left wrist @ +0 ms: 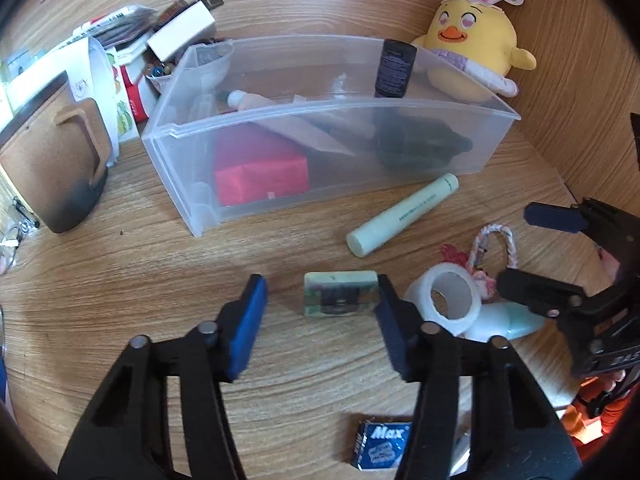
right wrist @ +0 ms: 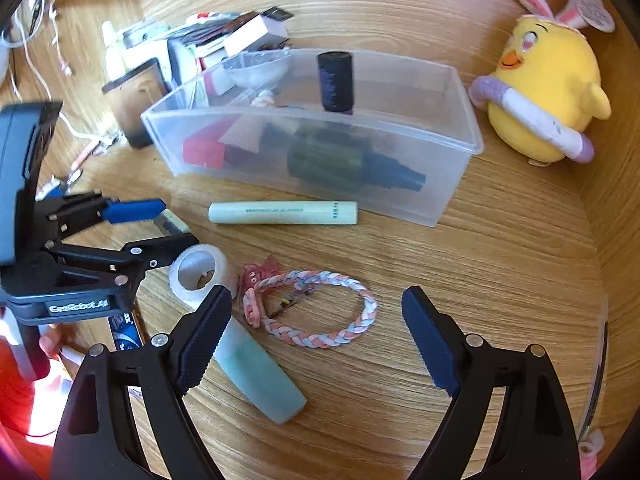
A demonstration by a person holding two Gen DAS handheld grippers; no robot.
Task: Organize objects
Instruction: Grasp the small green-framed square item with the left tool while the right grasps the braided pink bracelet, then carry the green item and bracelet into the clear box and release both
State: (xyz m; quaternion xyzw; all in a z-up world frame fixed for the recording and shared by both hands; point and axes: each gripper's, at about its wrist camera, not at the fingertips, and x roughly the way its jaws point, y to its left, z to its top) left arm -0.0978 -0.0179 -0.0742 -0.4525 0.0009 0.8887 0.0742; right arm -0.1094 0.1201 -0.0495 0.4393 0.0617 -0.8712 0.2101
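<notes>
A clear plastic bin (left wrist: 496,100) (right wrist: 460,92) stands on the wooden desk and holds a red box (left wrist: 260,170), a dark bottle (right wrist: 352,160) and an upright black bottle (left wrist: 394,68). A pale green tube (left wrist: 404,214) (right wrist: 284,213) lies in front of it. My left gripper (left wrist: 322,320) (right wrist: 168,224) is open around a small green eraser (left wrist: 340,294), not closed on it. My right gripper (right wrist: 316,336) (left wrist: 536,252) is open above a braided bracelet (right wrist: 320,312). A white tape roll (left wrist: 446,300) (right wrist: 200,272) and a teal tube (right wrist: 260,380) lie close by.
A yellow chick plush (left wrist: 472,48) (right wrist: 548,92) sits at the back right against the wooden wall. A brown mug (left wrist: 52,168) and a pile of boxes (left wrist: 160,36) stand left of the bin. A blue Max packet (left wrist: 384,444) lies near the front.
</notes>
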